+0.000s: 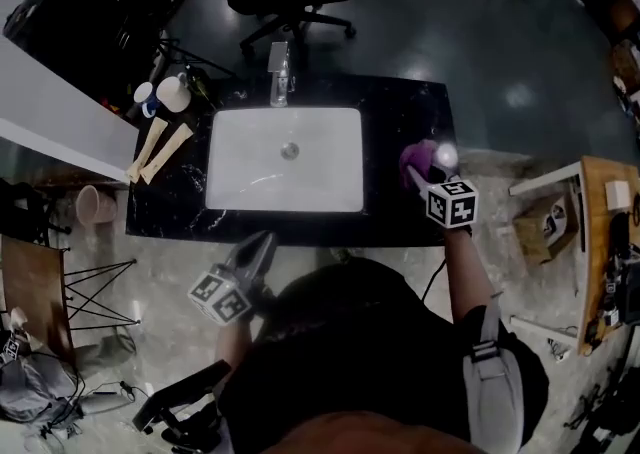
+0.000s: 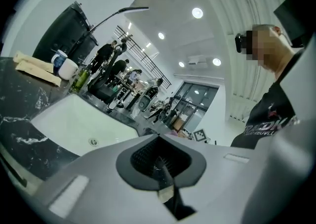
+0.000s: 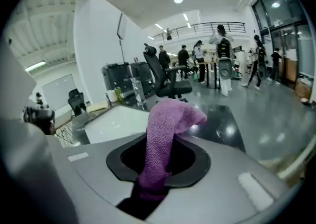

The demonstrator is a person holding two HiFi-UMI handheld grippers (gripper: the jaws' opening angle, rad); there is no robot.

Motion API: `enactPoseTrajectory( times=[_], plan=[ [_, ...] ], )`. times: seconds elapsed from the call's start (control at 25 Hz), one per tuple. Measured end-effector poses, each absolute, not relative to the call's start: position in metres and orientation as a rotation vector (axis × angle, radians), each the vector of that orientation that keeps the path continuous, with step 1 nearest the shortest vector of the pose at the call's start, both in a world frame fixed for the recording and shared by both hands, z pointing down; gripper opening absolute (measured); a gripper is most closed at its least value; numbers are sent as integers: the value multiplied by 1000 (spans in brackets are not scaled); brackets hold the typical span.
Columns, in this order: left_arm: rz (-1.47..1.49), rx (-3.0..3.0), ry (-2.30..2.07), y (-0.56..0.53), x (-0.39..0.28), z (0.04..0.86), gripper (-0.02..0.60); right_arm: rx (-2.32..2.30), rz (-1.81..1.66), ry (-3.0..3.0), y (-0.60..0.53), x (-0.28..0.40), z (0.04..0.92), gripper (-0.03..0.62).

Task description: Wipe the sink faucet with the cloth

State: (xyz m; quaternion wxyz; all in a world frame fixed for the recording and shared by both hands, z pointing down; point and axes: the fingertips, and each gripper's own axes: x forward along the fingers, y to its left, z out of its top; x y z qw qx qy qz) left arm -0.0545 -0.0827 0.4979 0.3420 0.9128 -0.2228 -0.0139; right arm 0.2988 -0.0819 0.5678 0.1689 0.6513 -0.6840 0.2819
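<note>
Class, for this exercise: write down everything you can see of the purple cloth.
The purple cloth looks like soft, nubby microfibre, bunched into a thick roll. Its lower end is pinched between the jaws of the right gripper; the free end rises and flops over at the top. It is held over the black marble counter, to the right of the white sink in the head view. Nothing else visibly touches it.

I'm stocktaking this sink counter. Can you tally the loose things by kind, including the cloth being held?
cups: 2
beige strips: 2
green bottle: 1
purple cloth: 1
Total: 6
</note>
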Motion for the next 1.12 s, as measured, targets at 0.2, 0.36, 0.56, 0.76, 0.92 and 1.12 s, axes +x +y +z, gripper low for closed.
enactPoseTrajectory(
  times=[0.2,0.36,0.56,0.76,0.92,1.12],
  plan=[
    [-82,2341,-701,-97,-61,502,0,1572,540,-2395,-210,234,488,107],
    [-101,2302,-832,-99,-75,498,0,1305,327,-2545,-289,180,445,107],
    [-114,2193,-1019,-90,-107,506,0,1025,181,-2576,-361,124,438,107],
    [-107,2088,-1156,-77,-128,513,0,904,181,-2505,-407,102,472,107],
    [-103,2048,-1199,-73,-131,519,0,979,277,-2506,-446,114,479,104],
    [-104,2032,-1227,-73,-130,514,0,1147,438,-2457,-502,139,491,103]
  ],
)
